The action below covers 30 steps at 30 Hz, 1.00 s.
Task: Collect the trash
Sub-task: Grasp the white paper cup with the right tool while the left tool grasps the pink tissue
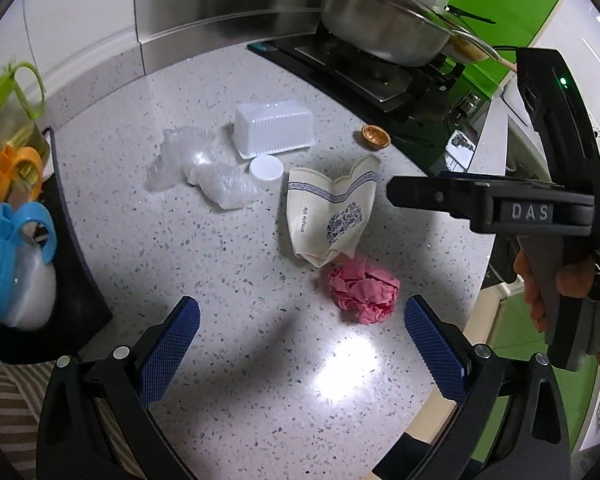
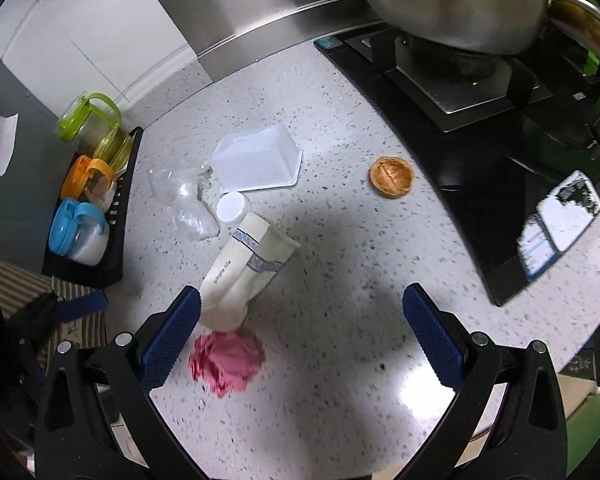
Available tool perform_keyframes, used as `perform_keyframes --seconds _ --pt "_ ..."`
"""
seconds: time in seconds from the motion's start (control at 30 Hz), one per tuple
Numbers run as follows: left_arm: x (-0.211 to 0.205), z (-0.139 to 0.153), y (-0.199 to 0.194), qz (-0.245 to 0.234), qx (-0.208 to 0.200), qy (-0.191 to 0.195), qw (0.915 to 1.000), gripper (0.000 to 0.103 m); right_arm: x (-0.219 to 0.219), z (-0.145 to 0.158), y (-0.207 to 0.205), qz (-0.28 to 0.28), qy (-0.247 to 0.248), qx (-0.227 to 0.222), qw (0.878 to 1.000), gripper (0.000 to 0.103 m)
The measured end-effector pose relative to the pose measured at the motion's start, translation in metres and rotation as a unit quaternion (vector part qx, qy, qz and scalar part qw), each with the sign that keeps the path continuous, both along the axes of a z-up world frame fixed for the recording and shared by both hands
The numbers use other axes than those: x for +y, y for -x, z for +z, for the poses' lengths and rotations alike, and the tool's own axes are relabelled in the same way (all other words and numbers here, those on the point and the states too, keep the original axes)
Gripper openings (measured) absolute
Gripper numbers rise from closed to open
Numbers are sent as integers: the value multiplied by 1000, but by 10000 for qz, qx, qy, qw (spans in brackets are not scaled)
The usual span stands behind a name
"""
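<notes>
So the trash is all scattered over the speckled countertop (image 1: pixel 228 264), pretty much in one loose cluster. Nearest the grippers is a crumpled pink paper ball (image 1: pixel 362 293), and touching it on the far side is a squashed paper cup (image 1: pixel 330 216) lying on its side, cream with a blue pattern and "simple life" printed on it. Just past the cup's far end sits a small white round cap (image 1: pixel 265 169), and beside that a wad of clear crinkled plastic wrap (image 1: pixel 198 168). Behind those is a white plastic tray (image 1: pixel 274 128) flipped upside down, and off toward the stove there's a little gold foil cup (image 1: pixel 373 137) on its own, well apart from the rest. The left gripper (image 1: pixel 300 344) hangs over the counter with its blue pads spread wide, nothing between them, the pink ball just ahead near the right-hand pad. The right gripper (image 2: pixel 300 332) is wide apart too and holding nothing; in its view the left pad overlaps the bottom of the paper cup, but I can't tell if it's actually touching or just above it. From the left view you can see the right gripper's black body, marked "DAS", coming in from the right side. Further out: a black gas stove (image 2: pixel 480 92) with a big steel pan (image 1: pixel 384 20) on it, and on the other side a black rack (image 2: pixel 112 216) holding containers with green, orange and blue lids.
</notes>
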<state>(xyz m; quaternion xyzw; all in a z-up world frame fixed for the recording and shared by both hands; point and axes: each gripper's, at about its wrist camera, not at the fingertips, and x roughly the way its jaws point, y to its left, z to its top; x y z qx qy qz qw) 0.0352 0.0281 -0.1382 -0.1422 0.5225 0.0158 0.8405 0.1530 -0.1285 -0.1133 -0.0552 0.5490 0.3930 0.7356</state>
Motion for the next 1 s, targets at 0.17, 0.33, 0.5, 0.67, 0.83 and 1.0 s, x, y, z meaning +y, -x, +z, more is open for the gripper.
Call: perform_keyframes --seconds 0.17,0.33,0.5,0.67,0.83,1.0 --pt "4 -8 -4 4 59 74 10000 98 15 -11 -3 66 -39 138 9999 87" --pt "7 -14 -8 22 111 124 9999 98 27 -19 -2 158 -29 290 9995 69" --pt "10 -16 -9 65 156 165 9997 98 31 -22 -3 229 -35 337 9992 37" --pt "11 -17 -9 88 170 191 9996 98 33 -21 -4 243 -113 288 9992 16" --pt "8 -17 -11 52 167 184 9997 98 29 -12 -6 237 -229 152 9993 8" --pt "0 -15 -17 -33 150 168 9997 98 19 0 -11 131 -313 31 9994 7"
